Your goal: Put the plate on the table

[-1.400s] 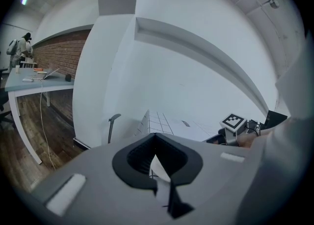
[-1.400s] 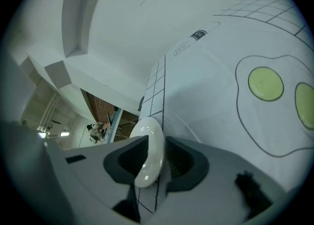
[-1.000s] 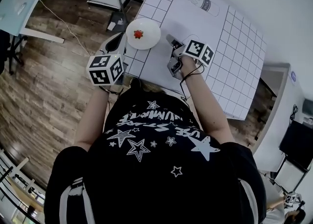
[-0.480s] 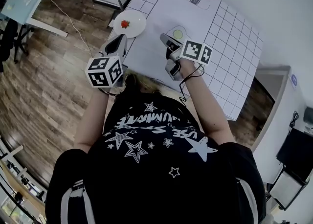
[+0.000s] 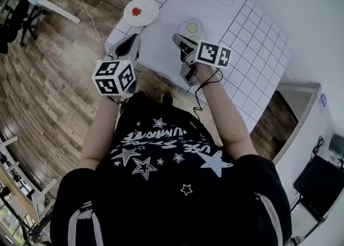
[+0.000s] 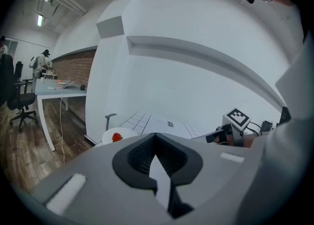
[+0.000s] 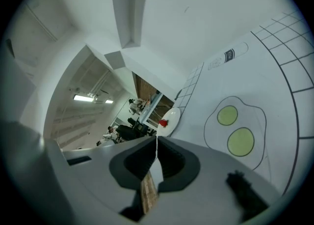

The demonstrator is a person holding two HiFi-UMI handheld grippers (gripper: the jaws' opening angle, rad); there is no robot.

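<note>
Plate [image 5: 141,11] sits flat on table [image 5: 252,51], close to its far-left corner, red item [image 5: 136,11] on it. Left gripper [image 5: 129,45] pressed together, empty. Right gripper [image 5: 180,42] closing tip to tip on nothing. Placement looks done; pull away wide of the rim

You wear a black short-sleeved T-shirt [image 5: 172,186] with white stars and lettering printed across it.
Your left tongs [image 5: 132,41]: grey body, dark ribbed pads [image 6: 137,157], black-and-white marker cube [image 5: 114,77].
Your right tongs [image 5: 178,39]: grey, matching cube [image 5: 213,54], black cable [image 5: 196,102], jaws closing on nothing.
</note>
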